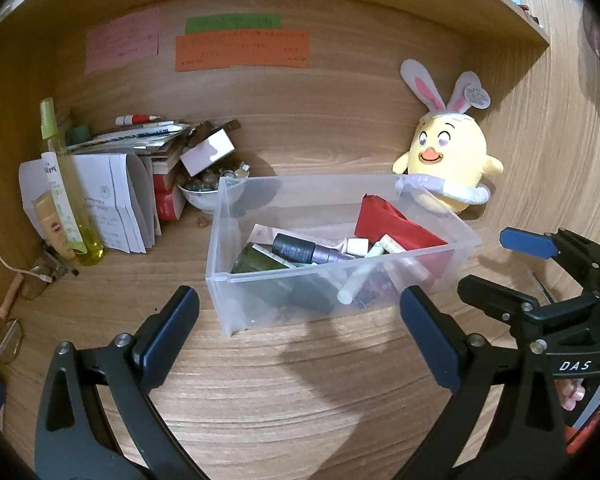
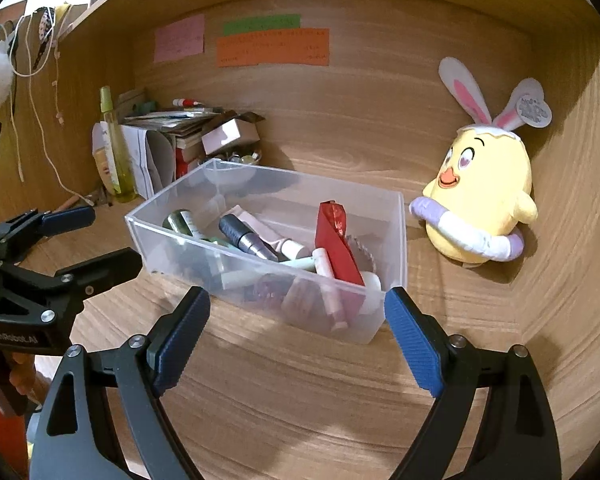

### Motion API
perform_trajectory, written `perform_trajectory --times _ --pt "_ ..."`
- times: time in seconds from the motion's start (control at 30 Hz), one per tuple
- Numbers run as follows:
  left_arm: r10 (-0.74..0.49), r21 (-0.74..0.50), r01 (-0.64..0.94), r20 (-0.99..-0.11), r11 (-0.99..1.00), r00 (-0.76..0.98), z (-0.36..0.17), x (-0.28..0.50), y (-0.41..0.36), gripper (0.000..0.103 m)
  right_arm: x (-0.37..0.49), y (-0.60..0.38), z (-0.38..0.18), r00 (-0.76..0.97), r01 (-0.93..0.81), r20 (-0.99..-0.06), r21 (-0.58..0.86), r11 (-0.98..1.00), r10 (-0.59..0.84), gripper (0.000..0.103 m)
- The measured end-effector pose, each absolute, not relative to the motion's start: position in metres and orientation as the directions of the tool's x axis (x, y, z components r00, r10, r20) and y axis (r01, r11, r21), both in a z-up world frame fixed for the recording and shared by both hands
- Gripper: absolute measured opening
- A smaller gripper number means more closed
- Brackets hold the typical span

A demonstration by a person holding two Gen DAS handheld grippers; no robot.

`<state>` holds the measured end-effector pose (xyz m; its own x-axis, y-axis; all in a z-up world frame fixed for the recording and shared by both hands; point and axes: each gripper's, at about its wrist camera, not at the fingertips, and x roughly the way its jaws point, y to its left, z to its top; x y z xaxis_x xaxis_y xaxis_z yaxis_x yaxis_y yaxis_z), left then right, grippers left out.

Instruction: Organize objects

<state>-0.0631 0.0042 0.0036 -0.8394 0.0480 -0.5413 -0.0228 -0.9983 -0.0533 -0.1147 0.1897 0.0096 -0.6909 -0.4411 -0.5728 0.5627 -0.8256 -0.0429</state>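
Note:
A clear plastic bin (image 1: 260,300) (image 2: 396,240) stands on the wooden desk. It holds several cosmetics: a dark green bottle (image 1: 256,260), a grey and purple tube (image 1: 300,250) (image 2: 244,236), a red packet (image 1: 396,224) (image 2: 336,236) and pale tubes. My left gripper (image 1: 300,300) is open just in front of the bin's near wall, its pads touching nothing. My right gripper (image 2: 296,300) is open too, close to the bin's near right corner with nothing between its pads. Each gripper shows in the other's view: the right gripper (image 1: 496,264), the left gripper (image 2: 100,240).
A yellow chick plush with rabbit ears (image 1: 452,152) (image 2: 484,192) leans in the back right corner. At the back left are a yellow-green spray bottle (image 1: 66,184) (image 2: 114,148), stacked papers and books (image 1: 132,140), a small bowl (image 1: 204,196) and glasses (image 1: 40,276). Coloured notes (image 1: 240,52) hang on the back wall.

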Motion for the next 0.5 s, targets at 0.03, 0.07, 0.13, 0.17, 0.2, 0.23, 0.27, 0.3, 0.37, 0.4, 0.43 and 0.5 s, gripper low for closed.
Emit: perform_trajectory --times 0.03,0.07,0.13,0.17,0.2,0.23,0.27,0.3,0.37,0.4,0.43,0.5 --pt "0.049 -0.054 -0.023 -0.542 -0.998 -0.839 0.0030 -0.0630 0.0044 0.102 -0.1142 0.1904 0.0094 -0.689 0.563 -0.574 -0.038 -0.826 -0.443 0.088" --pt "0.049 -0.054 -0.023 -0.543 -0.998 -0.838 0.0024 -0.0626 0.0051 0.102 -0.1136 0.1912 0.0089 -0.685 0.564 -0.575 -0.030 -0.825 -0.447 0.088" --pt "0.048 -0.052 -0.023 -0.545 -0.998 -0.837 0.0014 -0.0629 0.0058 0.102 -0.1128 0.1925 0.0084 -0.682 0.565 -0.577 -0.023 -0.825 -0.450 0.088" --pt "0.047 -0.051 -0.023 -0.546 -0.998 -0.836 0.0010 -0.0630 0.0062 0.102 -0.1123 0.1933 0.0081 -0.681 0.564 -0.578 -0.021 -0.825 -0.451 0.088" --pt "0.046 -0.050 -0.022 -0.547 -0.998 -0.836 0.0007 -0.0638 0.0062 0.102 -0.1122 0.1936 0.0079 -0.680 0.564 -0.578 -0.019 -0.826 -0.451 0.088" --pt "0.047 -0.051 -0.023 -0.548 -0.998 -0.835 0.0004 -0.0640 0.0064 0.102 -0.1120 0.1945 0.0077 -0.680 0.563 -0.579 -0.018 -0.827 -0.450 0.088" --pt "0.048 -0.052 -0.023 -0.547 -0.998 -0.836 0.0004 -0.0638 0.0065 0.102 -0.1119 0.1949 0.0075 -0.680 0.561 -0.580 -0.016 -0.827 -0.450 0.088" --pt "0.047 -0.052 -0.021 -0.547 -0.998 -0.836 0.0003 -0.0637 0.0067 0.102 -0.1119 0.1954 0.0075 -0.678 0.561 -0.580 -0.013 -0.827 -0.451 0.088" --pt "0.049 -0.054 -0.023 -0.548 -0.998 -0.835 0.0001 -0.0638 0.0066 0.102 -0.1123 0.1956 0.0073 -0.675 0.562 -0.582 -0.008 -0.827 -0.453 0.088" --pt "0.049 -0.055 -0.023 -0.548 -0.998 -0.835 0.0000 -0.0635 0.0068 0.102 -0.1122 0.1957 0.0071 -0.673 0.562 -0.583 -0.005 -0.827 -0.454 0.088" --pt "0.048 -0.055 -0.022 -0.548 -0.998 -0.835 -0.0001 -0.0635 0.0069 0.102 -0.1120 0.1958 0.0070 -0.672 0.563 -0.584 -0.001 -0.827 -0.456 0.088" --pt "0.050 -0.056 -0.023 -0.548 -0.998 -0.835 -0.0002 -0.0635 0.0063 0.102 -0.1118 0.1957 0.0073 -0.671 0.563 -0.585 0.000 -0.827 -0.456 0.088"
